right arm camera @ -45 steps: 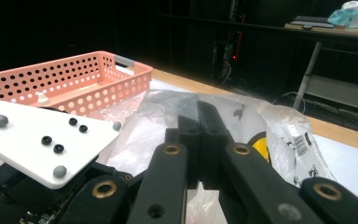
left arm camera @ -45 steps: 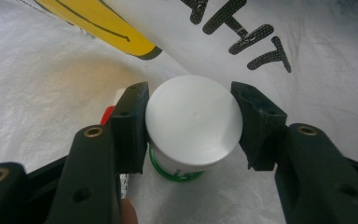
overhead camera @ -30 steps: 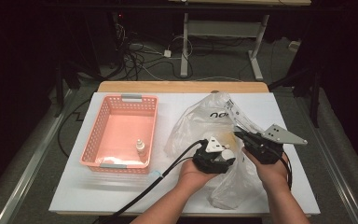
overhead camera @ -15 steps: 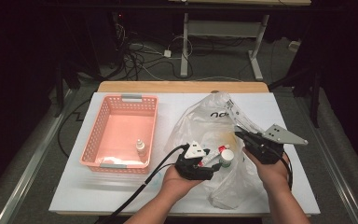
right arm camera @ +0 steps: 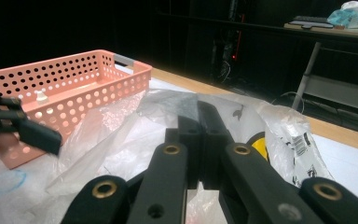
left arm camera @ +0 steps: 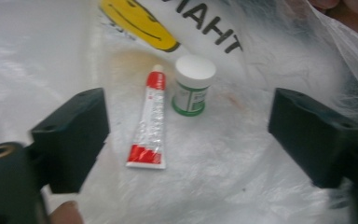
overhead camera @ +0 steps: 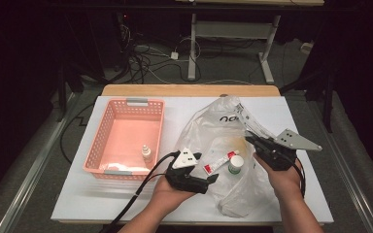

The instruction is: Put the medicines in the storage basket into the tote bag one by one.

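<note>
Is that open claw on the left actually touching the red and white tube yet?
Apart. In the left gripper view the tube lies between the left gripper's wide-open jaws, with bare plastic bag showing on either side of it.

In the high view, the right gripper is hiding its jaw tips in the folds of the clear plastic bag, so the film pinched there is too crumpled to make out. The print on the red-and-white tube and the green-labelled white jar is staying too small to read. In the left gripper view, the top edge is cutting off the bag's black lettering and yellow logo. The pink basket is holding a small white bottle whose label is too tiny to tell.
</note>
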